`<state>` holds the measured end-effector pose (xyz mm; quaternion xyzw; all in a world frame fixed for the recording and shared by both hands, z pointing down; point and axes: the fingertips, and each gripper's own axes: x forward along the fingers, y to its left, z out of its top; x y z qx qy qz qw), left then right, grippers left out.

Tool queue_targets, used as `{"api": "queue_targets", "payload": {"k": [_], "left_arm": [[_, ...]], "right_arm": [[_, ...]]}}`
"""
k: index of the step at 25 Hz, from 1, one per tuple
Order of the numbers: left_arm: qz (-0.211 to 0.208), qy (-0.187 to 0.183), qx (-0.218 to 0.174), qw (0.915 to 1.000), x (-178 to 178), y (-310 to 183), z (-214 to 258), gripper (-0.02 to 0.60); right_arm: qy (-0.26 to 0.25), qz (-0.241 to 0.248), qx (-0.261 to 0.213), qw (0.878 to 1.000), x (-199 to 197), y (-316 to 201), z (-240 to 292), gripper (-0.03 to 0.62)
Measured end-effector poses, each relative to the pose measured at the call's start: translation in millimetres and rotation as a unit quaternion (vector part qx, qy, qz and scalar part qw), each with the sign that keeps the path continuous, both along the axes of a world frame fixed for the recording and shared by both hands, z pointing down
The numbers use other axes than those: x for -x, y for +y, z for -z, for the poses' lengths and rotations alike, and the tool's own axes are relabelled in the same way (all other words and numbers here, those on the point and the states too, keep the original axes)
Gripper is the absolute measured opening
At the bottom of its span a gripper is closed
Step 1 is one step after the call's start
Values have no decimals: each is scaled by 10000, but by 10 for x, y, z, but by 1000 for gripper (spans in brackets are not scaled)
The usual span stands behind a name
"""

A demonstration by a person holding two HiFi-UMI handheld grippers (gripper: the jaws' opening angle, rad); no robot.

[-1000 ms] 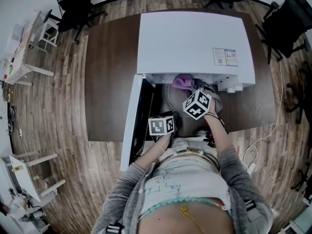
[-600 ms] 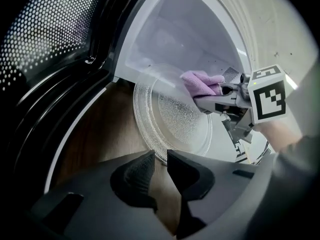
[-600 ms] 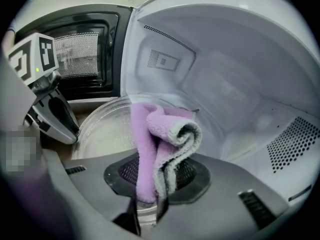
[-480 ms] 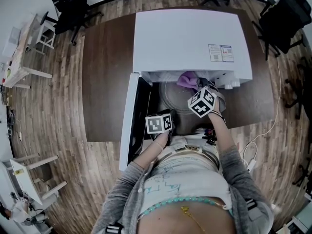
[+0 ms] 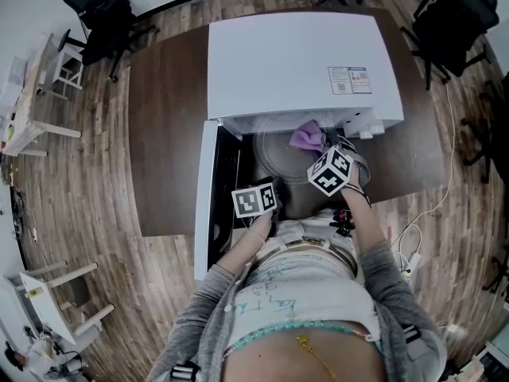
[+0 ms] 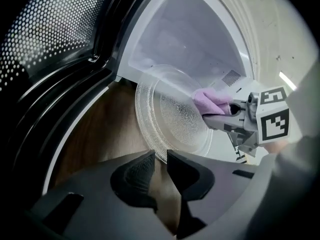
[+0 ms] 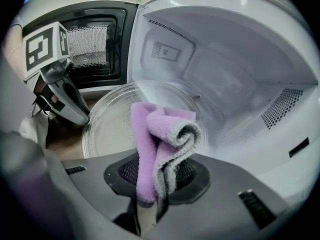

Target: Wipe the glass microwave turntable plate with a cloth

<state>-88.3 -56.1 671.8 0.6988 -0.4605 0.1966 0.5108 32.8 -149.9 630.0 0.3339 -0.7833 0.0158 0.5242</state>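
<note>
The glass turntable plate lies partly out of the open white microwave, over its front opening. My left gripper is shut on the plate's near rim, and the ribbed edge shows between its pads. My right gripper is shut on a folded purple cloth, which rests against the plate's upper face. In the head view the cloth sits at the plate's far right side, just inside the cavity. From the left gripper view, the cloth presses on the plate from the right.
The microwave door hangs open to the left, and its mesh window is close beside my left gripper. The microwave stands on a dark brown table. Black office chairs and white stools stand around on the wood floor.
My right gripper has slid the purple cloth to the right across the plate, toward the cavity's right side. The left gripper has kept its hold on the rim.
</note>
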Motion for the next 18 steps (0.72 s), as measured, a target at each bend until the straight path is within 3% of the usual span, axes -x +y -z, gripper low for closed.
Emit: {"api": "queue_targets", "payload": {"k": [18], "left_arm": [[71,55,-80,9999,10,4,3,86]], "right_arm": [[310,472,437,9974,95,507,-186,114]]}}
